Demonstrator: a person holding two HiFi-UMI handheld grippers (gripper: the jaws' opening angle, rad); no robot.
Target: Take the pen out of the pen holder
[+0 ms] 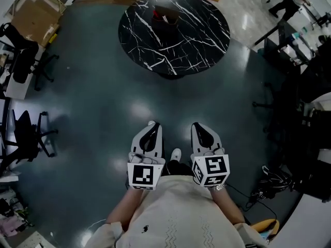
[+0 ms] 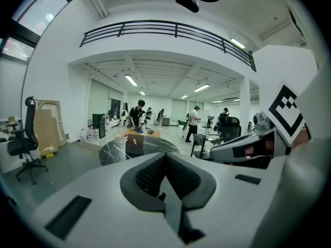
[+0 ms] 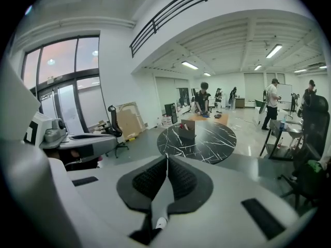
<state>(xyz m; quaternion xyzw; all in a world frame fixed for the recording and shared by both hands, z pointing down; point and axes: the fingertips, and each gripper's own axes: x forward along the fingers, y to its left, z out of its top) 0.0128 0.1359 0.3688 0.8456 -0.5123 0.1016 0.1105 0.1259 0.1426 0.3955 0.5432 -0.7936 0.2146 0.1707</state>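
left gripper (image 1: 152,124) closed | right gripper (image 1: 198,124) closed | pen holder (image 1: 167,15) distant, contents indistinct

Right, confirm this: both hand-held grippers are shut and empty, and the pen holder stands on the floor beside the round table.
Not quite: the head view shows the pen holder on the round table, not the floor. The left hand-held gripper and right hand-held gripper are shut and empty.

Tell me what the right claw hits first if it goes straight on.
Nothing close. The right claw, shut, points over the floor toward the round black table; its near edge, in front of the brown pen holder, looks first in line, though height and depth are unclear.
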